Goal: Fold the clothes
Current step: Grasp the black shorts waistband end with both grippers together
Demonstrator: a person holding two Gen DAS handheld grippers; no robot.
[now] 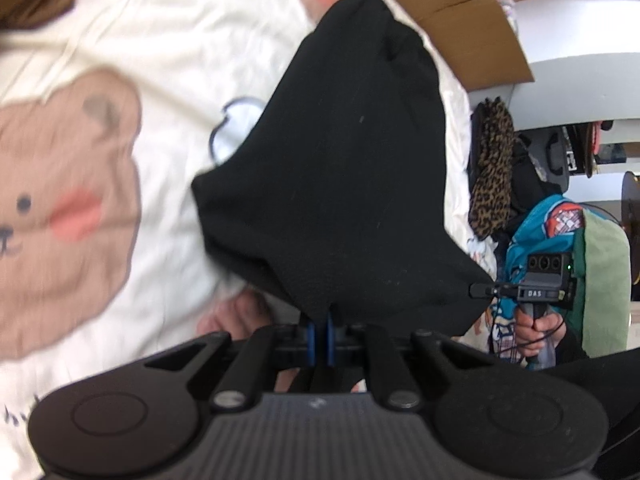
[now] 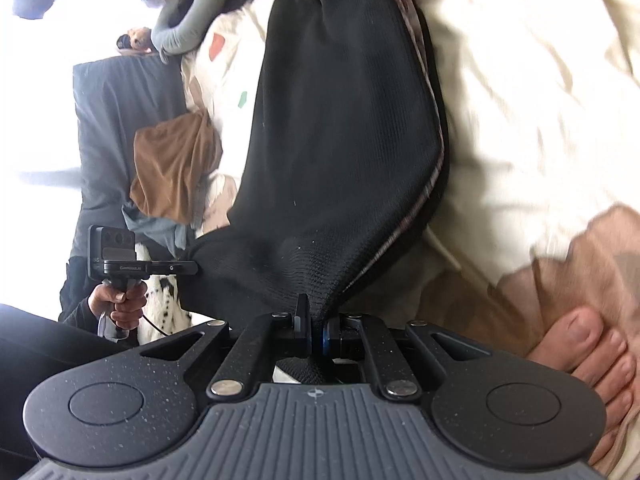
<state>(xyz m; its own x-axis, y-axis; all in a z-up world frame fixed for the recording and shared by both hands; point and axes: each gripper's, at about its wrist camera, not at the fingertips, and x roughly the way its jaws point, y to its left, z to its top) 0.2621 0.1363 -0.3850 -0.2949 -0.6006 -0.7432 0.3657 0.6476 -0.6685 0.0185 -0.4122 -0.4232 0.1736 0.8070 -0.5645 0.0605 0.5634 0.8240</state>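
The bear print (image 1: 68, 208) on the bedsheet (image 1: 168, 40) is blurred. The black garment (image 1: 340, 168) hides the bedsheet beneath it. The foot (image 2: 592, 356) is cut off at the picture's right edge.

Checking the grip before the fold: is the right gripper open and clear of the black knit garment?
No, the right gripper is shut on the black knit garment, whose fabric bunches between its fingers.

A cream bear-print bedsheet (image 1: 168, 64) is covering the bed, a cardboard box (image 1: 460, 12) sitting past its far edge.
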